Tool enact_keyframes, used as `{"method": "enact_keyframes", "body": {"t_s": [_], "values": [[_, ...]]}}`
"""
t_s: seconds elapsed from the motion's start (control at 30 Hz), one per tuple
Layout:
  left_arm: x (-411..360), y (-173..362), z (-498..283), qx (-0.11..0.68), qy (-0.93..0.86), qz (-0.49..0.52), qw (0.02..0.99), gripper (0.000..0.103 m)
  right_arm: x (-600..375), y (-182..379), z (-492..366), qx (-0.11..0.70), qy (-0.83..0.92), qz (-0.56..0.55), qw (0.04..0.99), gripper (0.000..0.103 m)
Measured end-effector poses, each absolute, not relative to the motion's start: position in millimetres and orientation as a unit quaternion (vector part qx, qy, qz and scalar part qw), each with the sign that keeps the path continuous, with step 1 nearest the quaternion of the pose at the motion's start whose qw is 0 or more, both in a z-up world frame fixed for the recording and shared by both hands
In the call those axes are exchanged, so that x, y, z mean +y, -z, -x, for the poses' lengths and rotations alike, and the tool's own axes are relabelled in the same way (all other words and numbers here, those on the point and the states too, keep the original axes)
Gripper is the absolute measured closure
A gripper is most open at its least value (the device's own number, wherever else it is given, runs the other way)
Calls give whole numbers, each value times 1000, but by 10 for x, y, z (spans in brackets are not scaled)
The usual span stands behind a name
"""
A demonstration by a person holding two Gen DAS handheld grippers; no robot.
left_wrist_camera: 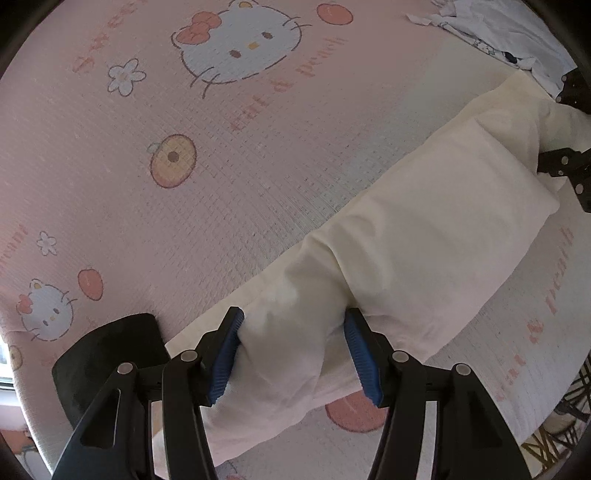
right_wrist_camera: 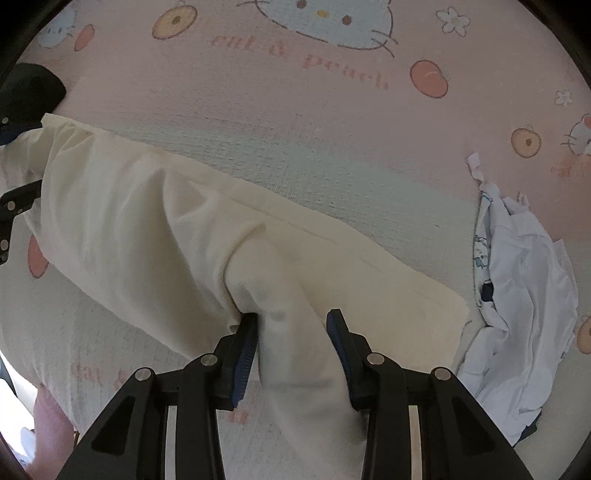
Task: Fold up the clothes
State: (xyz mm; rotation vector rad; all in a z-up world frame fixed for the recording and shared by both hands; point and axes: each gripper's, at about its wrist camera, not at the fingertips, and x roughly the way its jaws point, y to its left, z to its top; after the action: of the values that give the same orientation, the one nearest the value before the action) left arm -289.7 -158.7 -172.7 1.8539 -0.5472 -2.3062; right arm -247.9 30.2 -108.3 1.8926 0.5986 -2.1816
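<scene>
We see soft, limp cream cloth [left_wrist_camera: 424,229] bunched between both grippers: left [left_wrist_camera: 293,354] loosening, pads parting; right [right_wrist_camera: 291,350] clamped on it.

The cream garment [right_wrist_camera: 147,229] hides the bed beneath it; the white clothes pile [left_wrist_camera: 509,33] is cut off by the picture's edge.

The right gripper [right_wrist_camera: 291,343] pinches a fold of the long cream cotton garment [right_wrist_camera: 147,229] lying across the pink cartoon-print bedsheet [right_wrist_camera: 258,122]; a crumpled white printed garment [right_wrist_camera: 524,295] lies just beside it.
</scene>
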Motion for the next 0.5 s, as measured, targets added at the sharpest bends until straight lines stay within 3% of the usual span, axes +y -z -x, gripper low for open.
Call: {"method": "enact_keyframes", "body": {"t_s": [0.13,0.27,0.37,0.5], "values": [[-1565,1914,2955,-192,765,-607,92,31,284,1264,2590,203,733,-644,79,65],[-1517,2034,2853,-206,766,-600,103,29,137,1338,2523,237,724,-643,74,62],[-1412,1954,2799,-235,771,-581,114,23,177,1337,2582,223,719,-654,76,61],[-1447,1985,2804,-239,772,-578,116,22,224,1210,2793,203,719,-659,83,56]]}}
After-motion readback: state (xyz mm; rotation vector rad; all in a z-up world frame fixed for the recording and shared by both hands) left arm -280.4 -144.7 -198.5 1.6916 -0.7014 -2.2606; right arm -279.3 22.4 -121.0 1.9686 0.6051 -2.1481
